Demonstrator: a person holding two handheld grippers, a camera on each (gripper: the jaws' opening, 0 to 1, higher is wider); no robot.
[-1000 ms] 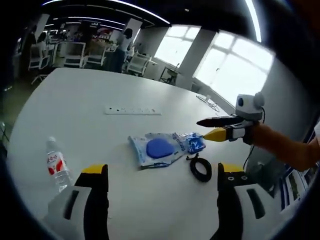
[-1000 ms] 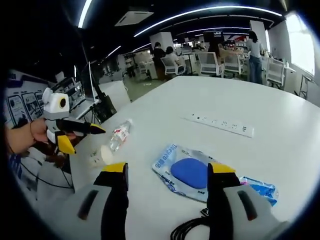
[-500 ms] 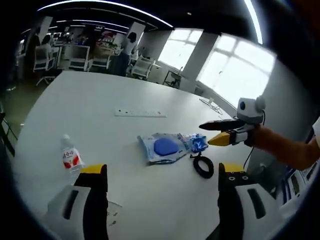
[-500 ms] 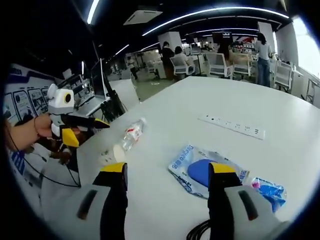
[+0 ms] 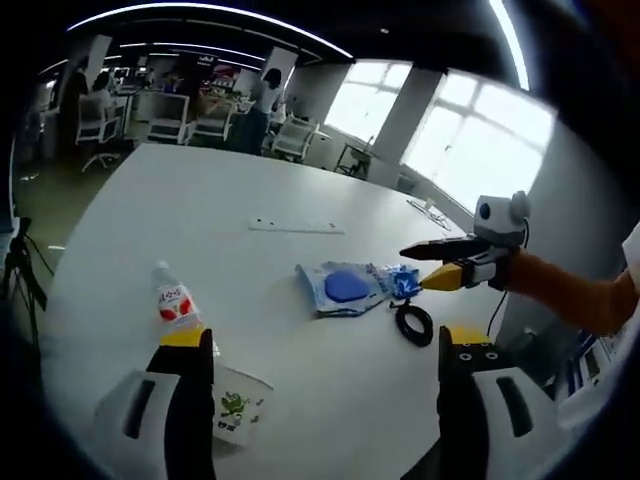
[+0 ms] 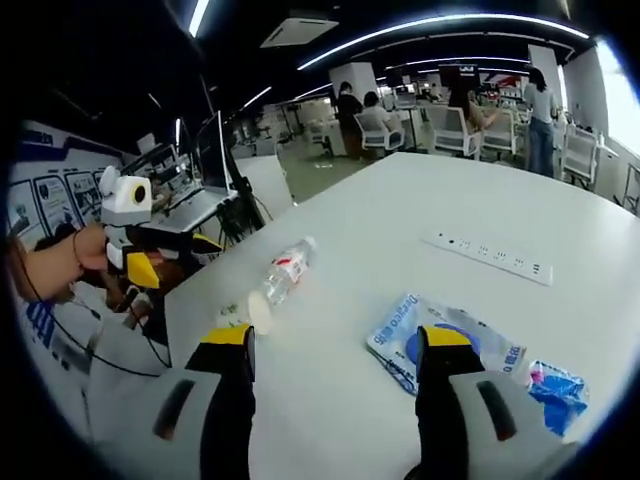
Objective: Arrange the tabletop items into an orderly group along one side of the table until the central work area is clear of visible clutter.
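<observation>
We hover both claws, left gripper (image 5: 315,400) and right gripper (image 6: 335,400), jaws apart and empty; next, reach the bottle (image 5: 176,305) near the desk (image 5: 200,220) edge

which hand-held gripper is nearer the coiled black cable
Right. The right hand-held gripper hovers just beyond the coiled black cable, near the blue packet. The left hand-held gripper is farther back, toward the water bottle.
</observation>
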